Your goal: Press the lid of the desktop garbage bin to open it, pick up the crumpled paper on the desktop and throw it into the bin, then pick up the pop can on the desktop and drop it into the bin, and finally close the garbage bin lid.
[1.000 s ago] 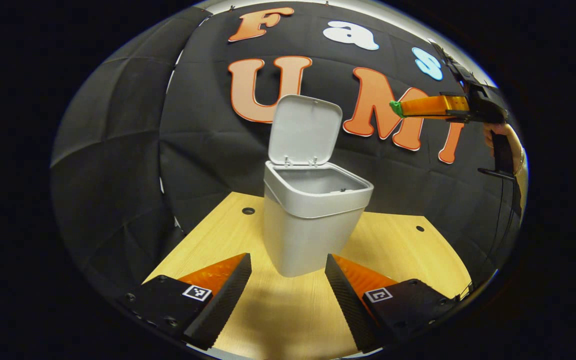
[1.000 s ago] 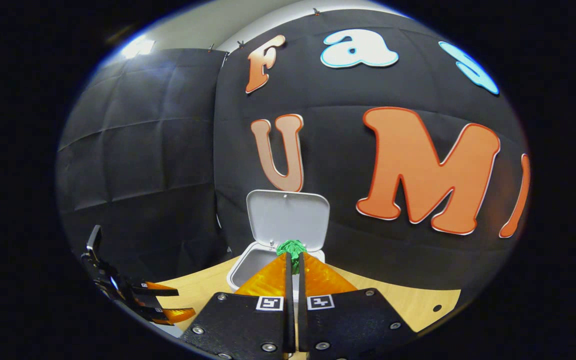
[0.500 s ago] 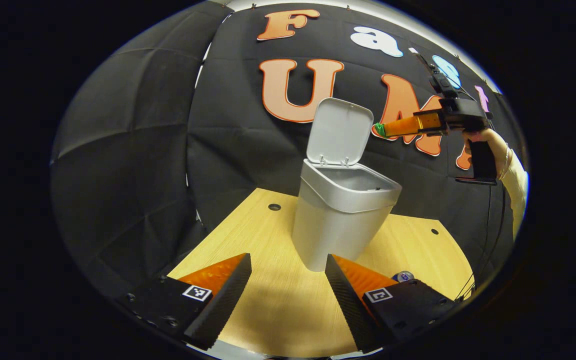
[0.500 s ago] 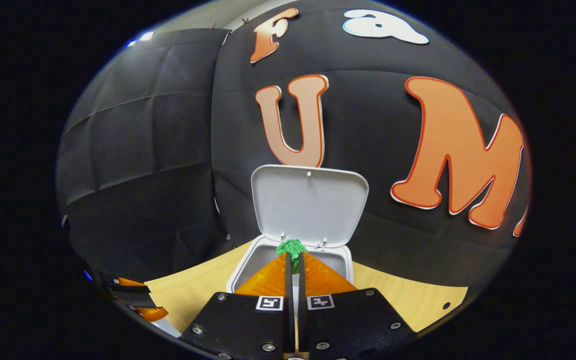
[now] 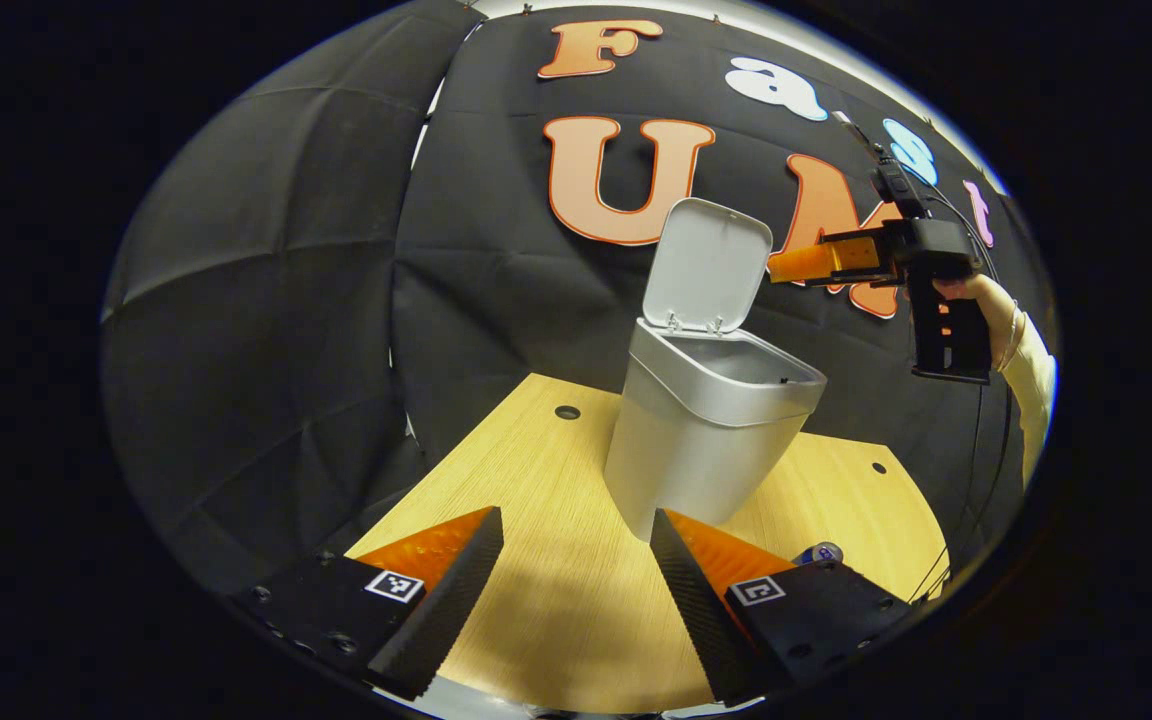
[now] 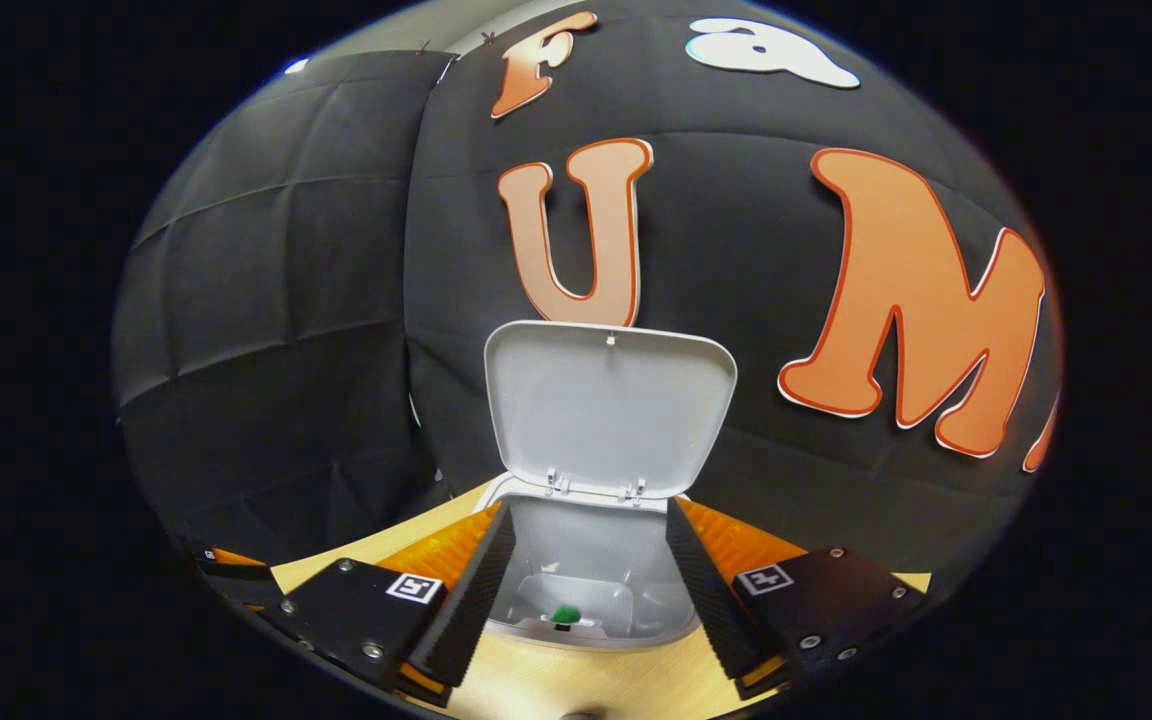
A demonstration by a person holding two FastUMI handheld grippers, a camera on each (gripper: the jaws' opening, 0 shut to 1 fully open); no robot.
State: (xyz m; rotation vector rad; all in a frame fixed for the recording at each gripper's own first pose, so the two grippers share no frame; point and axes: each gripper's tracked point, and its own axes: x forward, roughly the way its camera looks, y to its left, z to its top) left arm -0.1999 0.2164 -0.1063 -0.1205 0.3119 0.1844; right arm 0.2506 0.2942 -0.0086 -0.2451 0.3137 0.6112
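A white desktop bin (image 5: 701,450) stands on the wooden table (image 5: 556,580) with its lid (image 5: 708,265) raised upright. In the right gripper view I look down into the bin (image 6: 586,590), and the green crumpled paper (image 6: 565,613) lies at its bottom. My right gripper (image 6: 586,560) hangs open above the bin's mouth, holding nothing; the left gripper view has it (image 5: 786,265) beside the lid's upper right edge. My left gripper (image 5: 576,560) is open low over the table, in front of the bin. The pop can (image 5: 818,553) peeks out behind its right finger.
A hand and pale sleeve (image 5: 1021,350) hold the right gripper at the far right. Small round holes (image 5: 567,412) dot the tabletop. The black cloth wall rises close behind the bin. The left gripper (image 6: 226,575) sits low at the left of the right gripper view.
My right gripper has opened and let go of the green paper, which now lies in the bin. My left gripper view has drifted left, so the bin sits further right.
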